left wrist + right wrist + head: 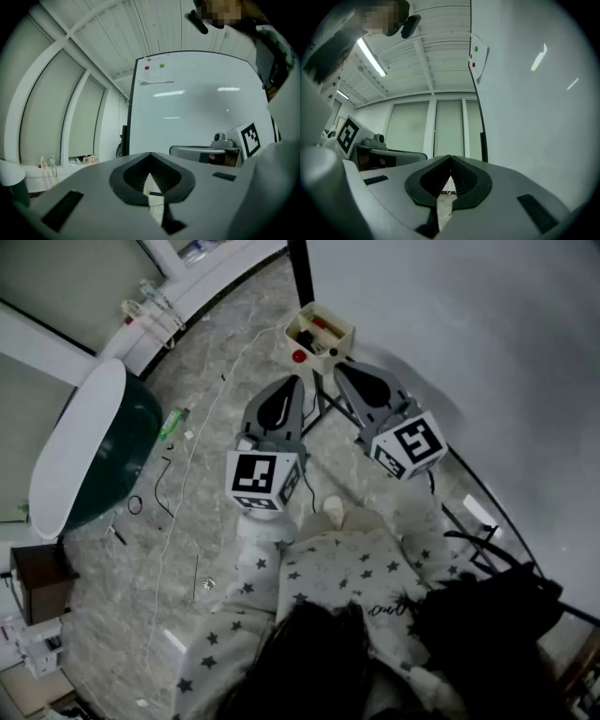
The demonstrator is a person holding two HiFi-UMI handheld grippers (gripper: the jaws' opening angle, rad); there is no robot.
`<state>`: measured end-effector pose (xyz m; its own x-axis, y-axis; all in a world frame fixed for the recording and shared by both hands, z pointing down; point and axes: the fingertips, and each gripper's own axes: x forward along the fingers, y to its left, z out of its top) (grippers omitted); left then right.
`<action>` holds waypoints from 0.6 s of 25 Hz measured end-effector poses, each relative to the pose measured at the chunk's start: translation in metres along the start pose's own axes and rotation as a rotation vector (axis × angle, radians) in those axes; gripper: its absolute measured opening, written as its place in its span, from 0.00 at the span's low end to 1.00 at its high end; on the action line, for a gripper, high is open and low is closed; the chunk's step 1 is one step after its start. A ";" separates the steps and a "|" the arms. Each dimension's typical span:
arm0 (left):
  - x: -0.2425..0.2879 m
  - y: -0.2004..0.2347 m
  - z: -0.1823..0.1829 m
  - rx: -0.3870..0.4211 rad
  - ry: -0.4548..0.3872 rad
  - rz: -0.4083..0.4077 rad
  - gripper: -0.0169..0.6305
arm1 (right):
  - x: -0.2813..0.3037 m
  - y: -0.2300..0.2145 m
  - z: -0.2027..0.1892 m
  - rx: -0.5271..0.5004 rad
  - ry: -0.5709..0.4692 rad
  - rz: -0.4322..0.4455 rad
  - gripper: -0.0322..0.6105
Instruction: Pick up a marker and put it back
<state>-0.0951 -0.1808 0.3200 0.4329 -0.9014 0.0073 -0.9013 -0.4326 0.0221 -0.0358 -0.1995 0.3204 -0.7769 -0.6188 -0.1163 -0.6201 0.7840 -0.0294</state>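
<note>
A small cream marker tray (319, 331) hangs at the foot of the whiteboard (469, 343); a red marker (322, 324) and dark ones lie in it. Both grippers hover just short of the tray, tips pointing towards it. My left gripper (281, 395) is shut with nothing between its jaws, and in its own view the tips (151, 154) meet in front of the whiteboard (197, 108). My right gripper (361, 381) is shut and empty too, its tips (450, 159) closed beside the board (534, 93). Neither touches a marker.
A round green table with a white top (84, 446) stands at the left. The marble floor holds a green bottle (172, 421), loose cables and the board's black stand legs (323, 404). Star-patterned trousers (337, 568) and a black bag (497, 615) fill the near edge.
</note>
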 end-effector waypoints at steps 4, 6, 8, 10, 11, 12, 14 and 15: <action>0.008 0.002 -0.003 -0.006 0.006 -0.008 0.03 | 0.005 -0.004 0.000 -0.036 0.001 -0.001 0.06; 0.009 0.003 -0.004 -0.011 0.005 -0.007 0.03 | 0.005 -0.005 -0.001 -0.044 0.004 -0.004 0.06; 0.008 0.004 -0.004 -0.012 0.004 -0.005 0.03 | 0.004 -0.004 -0.004 -0.074 0.010 -0.013 0.06; 0.006 0.004 -0.008 -0.015 0.005 -0.002 0.03 | 0.001 -0.003 -0.010 -0.097 0.014 -0.022 0.06; 0.005 0.004 -0.011 -0.018 0.007 0.001 0.03 | 0.000 -0.003 -0.013 -0.085 0.011 -0.026 0.15; 0.003 0.004 -0.013 -0.020 0.007 0.005 0.03 | -0.001 -0.003 -0.017 -0.063 0.004 -0.028 0.27; 0.001 0.007 -0.015 -0.025 0.002 0.016 0.03 | 0.000 -0.002 -0.022 -0.042 -0.002 -0.028 0.28; 0.000 0.009 -0.015 -0.026 0.000 0.020 0.03 | 0.003 -0.001 -0.026 -0.047 0.003 -0.026 0.28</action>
<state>-0.1026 -0.1843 0.3356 0.4144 -0.9101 0.0079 -0.9092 -0.4136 0.0481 -0.0405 -0.2030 0.3457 -0.7609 -0.6388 -0.1134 -0.6442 0.7647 0.0143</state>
